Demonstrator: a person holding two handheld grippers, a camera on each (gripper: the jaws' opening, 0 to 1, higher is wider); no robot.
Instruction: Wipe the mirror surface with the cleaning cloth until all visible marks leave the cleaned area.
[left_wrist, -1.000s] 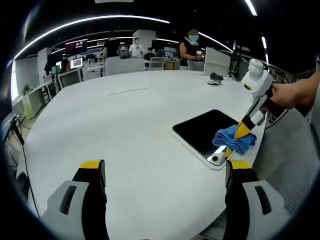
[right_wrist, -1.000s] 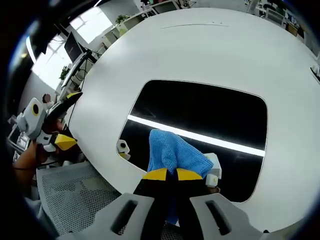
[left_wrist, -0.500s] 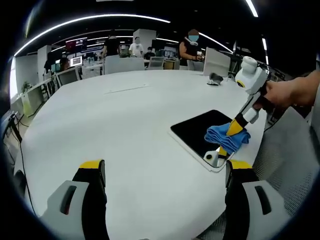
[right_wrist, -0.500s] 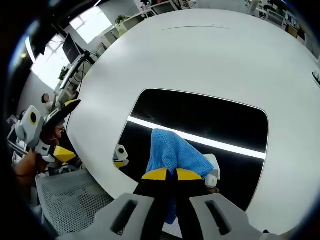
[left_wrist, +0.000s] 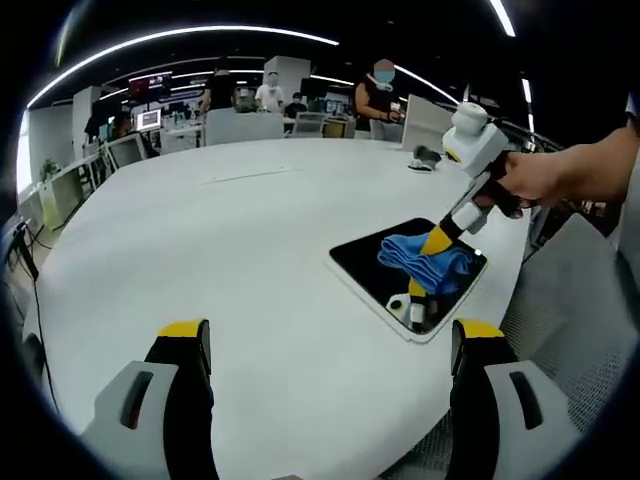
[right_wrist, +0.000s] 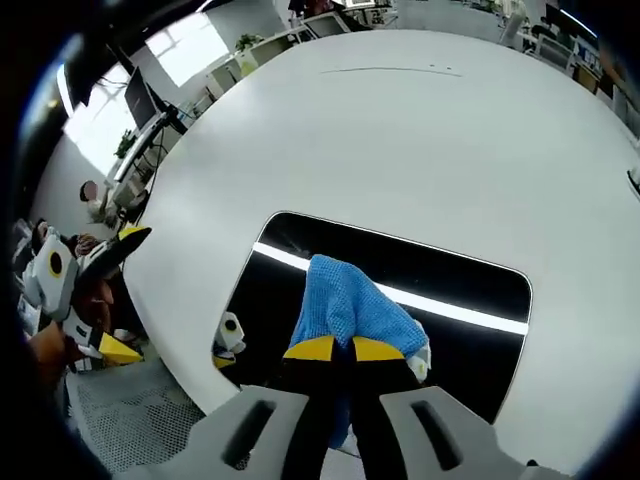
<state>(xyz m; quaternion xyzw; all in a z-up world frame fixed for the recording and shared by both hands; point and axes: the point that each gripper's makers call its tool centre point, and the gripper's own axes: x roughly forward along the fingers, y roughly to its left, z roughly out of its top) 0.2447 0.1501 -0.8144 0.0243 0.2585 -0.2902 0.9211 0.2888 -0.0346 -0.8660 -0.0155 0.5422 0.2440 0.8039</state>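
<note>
A round white table (left_wrist: 250, 250) is spreading out from the near edge toward a large office where people are standing among desks far behind. In the right gripper view, the right gripper (right_wrist: 334, 349) is closing its jaws tightly on the blue cleaning cloth (right_wrist: 345, 305), pressing it onto the dark mirror (right_wrist: 460, 330), which is reflecting a ceiling light strip. In the left gripper view, the left gripper (left_wrist: 325, 330) is hovering above the table with jaws wide apart, holding nothing, while a hand (left_wrist: 545, 180) is gripping the other tool.

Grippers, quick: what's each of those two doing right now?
Left gripper: jaws wide open, holding nothing, above the white table.
Right gripper: jaws shut on the blue cloth, pressed on the mirror.
</note>
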